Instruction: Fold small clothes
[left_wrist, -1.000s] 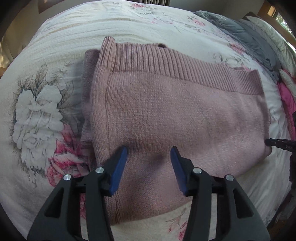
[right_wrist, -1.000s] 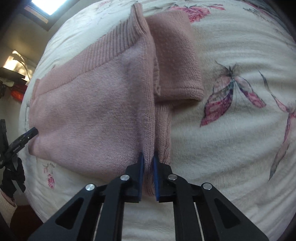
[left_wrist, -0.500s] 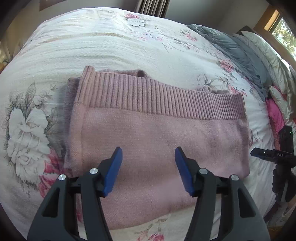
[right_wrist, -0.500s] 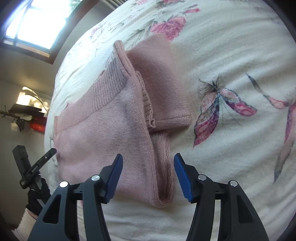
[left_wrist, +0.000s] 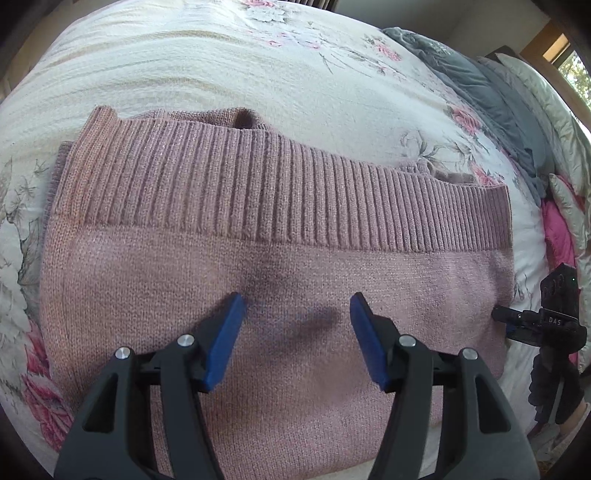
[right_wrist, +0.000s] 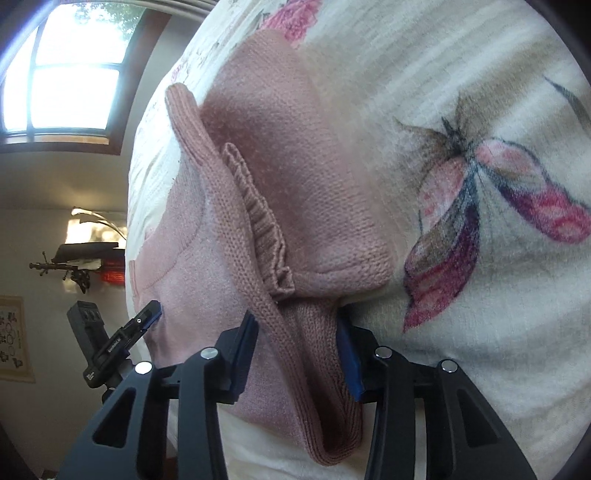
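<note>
Both grippers spread over folded dusty-pink knit sweater (left_wrist: 280, 266) on white floral bedspread (left_wrist: 221, 66).
Left gripper (left_wrist: 297, 317) hovers wide apart above sweater body, gripping nothing. Right gripper (right_wrist: 295, 332) straddles the sweater's folded side edge, blue pads (right_wrist: 349, 350) not pinched.

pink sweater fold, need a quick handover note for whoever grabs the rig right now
Left gripper: jaws open, holding nothing, over the middle of the pink sweater.
Right gripper: jaws open, straddling the sweater's folded side edge at the near corner, not closed on it.
Sweater: lies folded on the floral bedspread, ribbed hem across the far edge, a sleeve sticking out from under the top layer on the right side.
Done: body folded over once.
Left: probably tuck that sleeve in, then make the final fold and smooth it flat.
</note>
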